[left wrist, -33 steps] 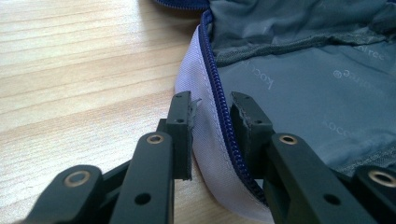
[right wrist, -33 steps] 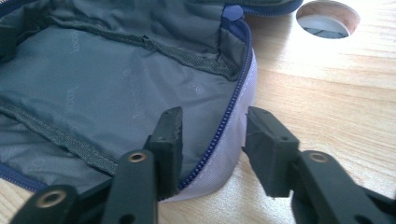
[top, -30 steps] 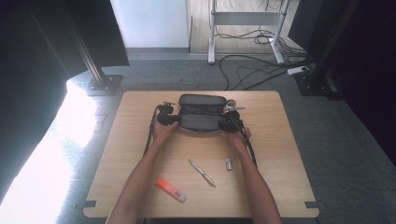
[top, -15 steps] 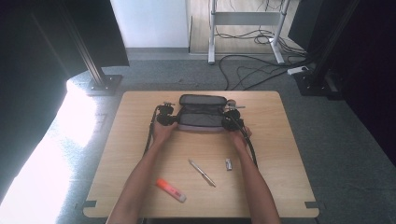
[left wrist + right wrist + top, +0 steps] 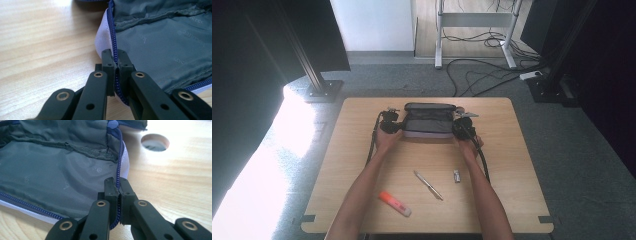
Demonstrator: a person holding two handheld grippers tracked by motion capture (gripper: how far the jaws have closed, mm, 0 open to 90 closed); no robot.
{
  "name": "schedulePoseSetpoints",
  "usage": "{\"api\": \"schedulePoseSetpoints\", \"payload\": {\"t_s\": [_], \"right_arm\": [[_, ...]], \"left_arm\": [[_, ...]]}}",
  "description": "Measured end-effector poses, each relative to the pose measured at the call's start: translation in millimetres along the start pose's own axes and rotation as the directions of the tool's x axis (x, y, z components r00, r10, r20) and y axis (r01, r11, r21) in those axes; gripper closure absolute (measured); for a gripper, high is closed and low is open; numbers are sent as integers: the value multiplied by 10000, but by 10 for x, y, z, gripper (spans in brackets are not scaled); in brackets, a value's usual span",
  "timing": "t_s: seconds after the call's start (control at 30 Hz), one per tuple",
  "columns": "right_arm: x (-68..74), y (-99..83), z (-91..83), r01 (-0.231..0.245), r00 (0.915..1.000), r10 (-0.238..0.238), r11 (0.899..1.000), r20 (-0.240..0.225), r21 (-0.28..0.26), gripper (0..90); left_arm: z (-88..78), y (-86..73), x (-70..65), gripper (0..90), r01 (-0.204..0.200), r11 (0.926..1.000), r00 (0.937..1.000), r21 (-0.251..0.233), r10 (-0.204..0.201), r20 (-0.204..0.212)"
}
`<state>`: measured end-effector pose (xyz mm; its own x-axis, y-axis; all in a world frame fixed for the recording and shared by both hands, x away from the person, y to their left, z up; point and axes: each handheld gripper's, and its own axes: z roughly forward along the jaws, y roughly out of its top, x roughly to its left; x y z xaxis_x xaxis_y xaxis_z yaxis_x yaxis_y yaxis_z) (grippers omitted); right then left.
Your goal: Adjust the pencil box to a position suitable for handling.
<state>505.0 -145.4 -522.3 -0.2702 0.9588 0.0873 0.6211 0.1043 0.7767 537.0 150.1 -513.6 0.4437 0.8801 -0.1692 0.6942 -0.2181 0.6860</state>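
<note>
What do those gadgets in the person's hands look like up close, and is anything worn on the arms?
Each claw, left and right, is matt black plastic: two blocky tips on flat linked bars joined by brass-coloured rivets. From above, a black cable trails back from each along the table. The forearms are bare, with no sleeves in sight.

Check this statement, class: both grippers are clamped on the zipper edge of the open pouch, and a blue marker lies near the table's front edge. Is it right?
Not quite: the marker is orange, as the high view shows. The left gripper and right gripper do clamp the pouch at its zipper edge.
</note>
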Motion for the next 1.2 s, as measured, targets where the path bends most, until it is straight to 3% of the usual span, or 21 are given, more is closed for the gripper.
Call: {"api": "schedulePoseSetpoints", "payload": {"t_s": [0.47, 0.53, 0.57, 0.67, 1.2], "right_arm": [[27, 153, -405, 200, 9996, -222, 9942, -195, -1057, 864], [27, 159, -437, 123, 9996, -153, 9936, -256, -1120, 864], [31, 159, -456, 160, 9994, -195, 9927, -284, -1193, 864], [45, 150, -469, 192, 9994, -227, 9924, -274, -1213, 865], [91, 86, -557, 245, 9985, -317, 9881, -454, -1517, 865]], "left_arm": [[-384, 128, -148, 874, -426, 9944, 9989, -963, 441, 138], [-422, 136, -169, 874, -535, 9931, 9985, -1040, 545, 64], [-453, 139, -199, 875, -796, 9912, 9968, -1055, 788, -117], [-480, 140, -212, 876, -878, 9903, 9961, -1078, 867, -154], [-648, 105, -192, 876, -683, 9883, 9968, -1367, 732, 309]]}}
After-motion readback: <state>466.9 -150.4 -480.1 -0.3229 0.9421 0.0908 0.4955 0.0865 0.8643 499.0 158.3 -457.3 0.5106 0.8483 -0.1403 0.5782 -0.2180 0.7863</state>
